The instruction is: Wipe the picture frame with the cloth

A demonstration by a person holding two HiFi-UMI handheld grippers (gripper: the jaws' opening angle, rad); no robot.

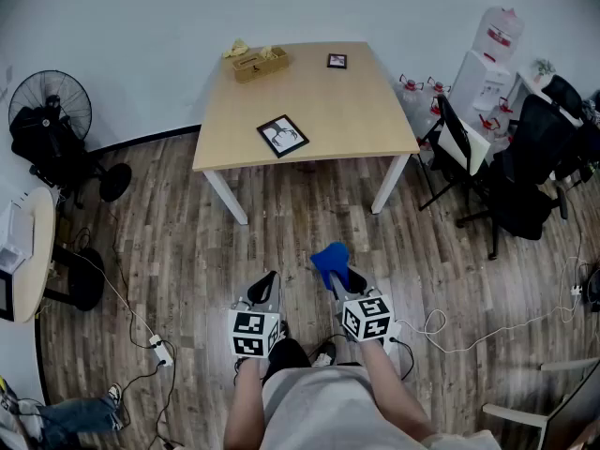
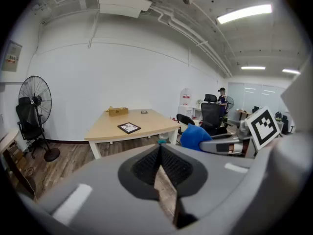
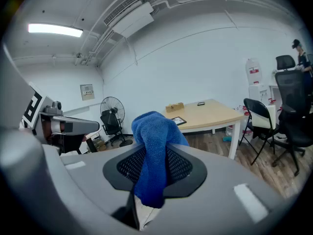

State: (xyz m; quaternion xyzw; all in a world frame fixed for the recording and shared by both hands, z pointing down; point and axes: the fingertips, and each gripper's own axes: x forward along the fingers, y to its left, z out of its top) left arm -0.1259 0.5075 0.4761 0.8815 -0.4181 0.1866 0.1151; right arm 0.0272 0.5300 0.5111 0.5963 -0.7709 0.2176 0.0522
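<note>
Grips the blue cloth (image 3: pixel 155 146) in the right tongs (image 3: pixel 154 173), with fabric bunched above the pads and hanging below them. Carries the left tongs (image 2: pixel 160 155) closed on nothing, pads meeting at the tips. Holds both low over the wood floor (image 1: pixel 187 251), side by side and close together, with the cloth just right of the left tongs' tips. Faces the surface (image 1: pixel 356 111), well ahead of both tongs. Finds the picture frame (image 1: pixel 282 136) lying flat near the surface's front edge, well ahead of the left tongs and far from the cloth. Sees a smaller frame (image 1: pixel 337 61) and a wooden box (image 1: pixel 260 63) farther off, beyond the picture frame at the back edge. Has a standing fan (image 1: pixel 52 111) far out to the left of the left tongs and black chairs (image 1: pixel 525 167) far out to the right of the right tongs.
</note>
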